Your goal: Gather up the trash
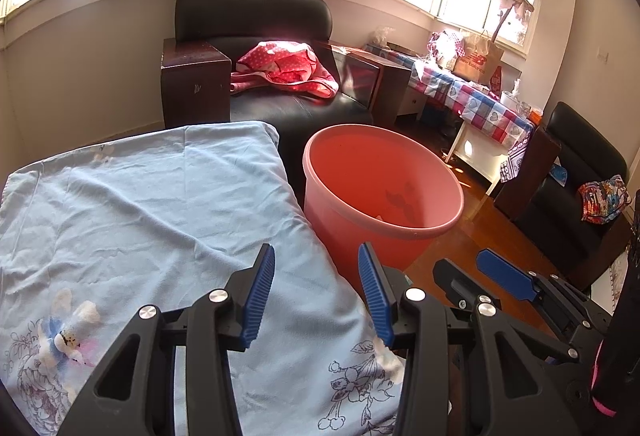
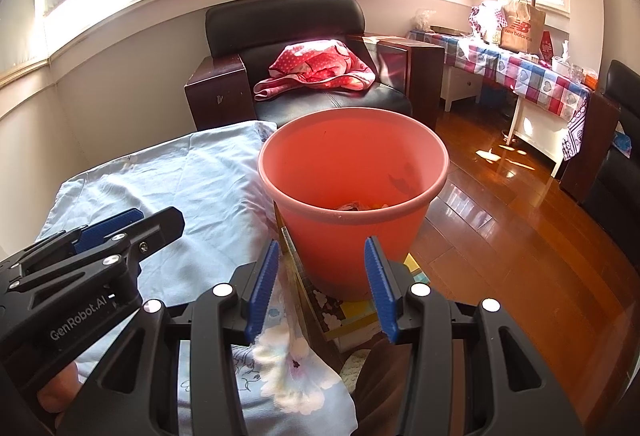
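A light blue floral cloth (image 1: 152,220) covers the table. Over its right edge the left claw (image 1: 316,296) hangs released, nothing between its blue pads. Just beside that edge the pink trash bucket (image 2: 352,172) stands, scraps of trash (image 2: 360,205) in its bottom. The right claw (image 2: 326,284), also released and empty, points at the bucket's near wall.

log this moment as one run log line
left gripper: open, empty | right gripper: open, empty | red bin: some trash inside | light blue cloth: bare
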`<state>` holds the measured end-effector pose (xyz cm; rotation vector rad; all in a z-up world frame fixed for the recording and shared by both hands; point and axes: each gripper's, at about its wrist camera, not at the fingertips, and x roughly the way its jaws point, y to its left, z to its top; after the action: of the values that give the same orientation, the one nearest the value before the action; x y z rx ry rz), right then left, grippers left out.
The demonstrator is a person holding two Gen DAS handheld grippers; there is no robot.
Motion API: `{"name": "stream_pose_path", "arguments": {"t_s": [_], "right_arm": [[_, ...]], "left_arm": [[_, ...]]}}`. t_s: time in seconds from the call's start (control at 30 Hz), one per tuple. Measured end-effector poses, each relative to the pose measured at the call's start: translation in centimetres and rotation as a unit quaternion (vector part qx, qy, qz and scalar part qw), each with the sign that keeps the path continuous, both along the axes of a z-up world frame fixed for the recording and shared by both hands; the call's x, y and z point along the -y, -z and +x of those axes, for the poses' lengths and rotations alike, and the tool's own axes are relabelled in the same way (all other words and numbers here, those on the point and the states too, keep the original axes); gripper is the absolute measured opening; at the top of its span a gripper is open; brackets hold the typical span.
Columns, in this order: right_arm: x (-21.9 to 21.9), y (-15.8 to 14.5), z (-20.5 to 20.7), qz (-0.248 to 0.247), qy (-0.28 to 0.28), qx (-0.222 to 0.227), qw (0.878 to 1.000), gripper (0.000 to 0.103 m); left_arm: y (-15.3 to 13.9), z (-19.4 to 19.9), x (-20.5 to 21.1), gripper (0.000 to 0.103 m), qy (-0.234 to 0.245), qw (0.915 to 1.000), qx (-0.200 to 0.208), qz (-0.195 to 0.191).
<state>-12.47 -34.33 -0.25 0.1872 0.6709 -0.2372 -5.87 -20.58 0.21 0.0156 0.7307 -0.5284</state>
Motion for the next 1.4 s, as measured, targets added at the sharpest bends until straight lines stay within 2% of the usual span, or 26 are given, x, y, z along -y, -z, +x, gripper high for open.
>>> {"name": "stream_pose_path", "arguments": {"t_s": [1.4], "right_arm": [[-0.12, 0.69, 0.35, 0.001, 0.0, -0.004, 1.0, 0.045]], "left_arm": [[0.59, 0.22, 0.23, 0.042, 0.0, 1.0, -0.004, 0.003]]}}
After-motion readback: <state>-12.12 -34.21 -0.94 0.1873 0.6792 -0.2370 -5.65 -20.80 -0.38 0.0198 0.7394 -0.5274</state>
